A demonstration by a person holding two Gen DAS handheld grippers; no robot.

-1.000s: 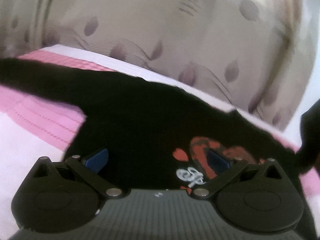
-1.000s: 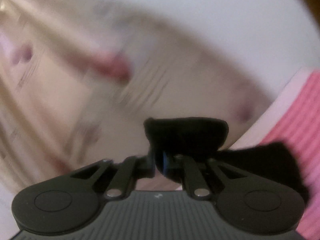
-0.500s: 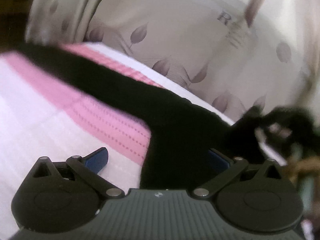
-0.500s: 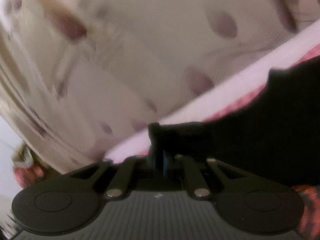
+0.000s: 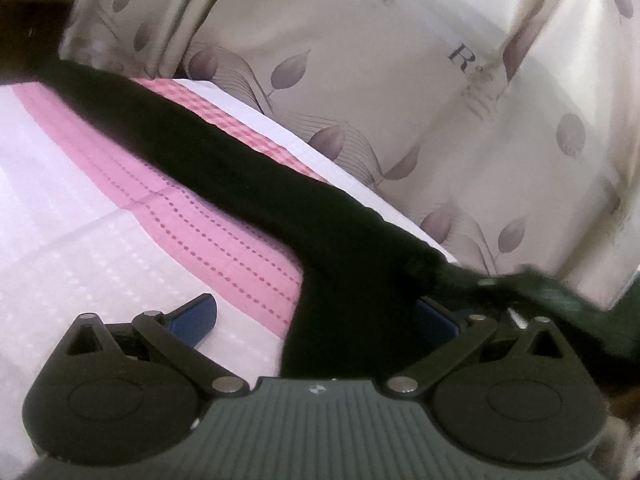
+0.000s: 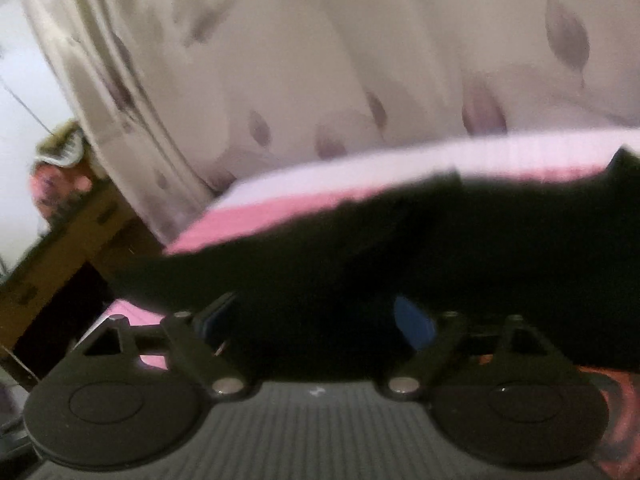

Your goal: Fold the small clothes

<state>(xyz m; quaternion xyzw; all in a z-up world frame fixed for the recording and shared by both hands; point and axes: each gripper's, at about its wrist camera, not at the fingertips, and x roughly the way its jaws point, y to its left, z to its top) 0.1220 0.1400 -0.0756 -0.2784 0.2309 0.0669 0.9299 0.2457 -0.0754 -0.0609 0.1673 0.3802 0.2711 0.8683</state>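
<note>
Both tools are standing wide open over the black garment. From the left wrist view, the left tool is spreading its blue fingertips far apart: one is hovering over the pink and white cloth, the other is showing partly at the edge of the black garment, gripping nothing. That garment is lying across the cloth as a long dark band running back toward the leaf-patterned curtain, with a wider part reaching down between the fingers. In the blurred right wrist view, the right tool is likewise holding its fingers apart, with the black garment lying between and beyond them on the pink and white cloth, not pinched. A brown cardboard box is sitting at the left of that view beside the curtain.
</note>
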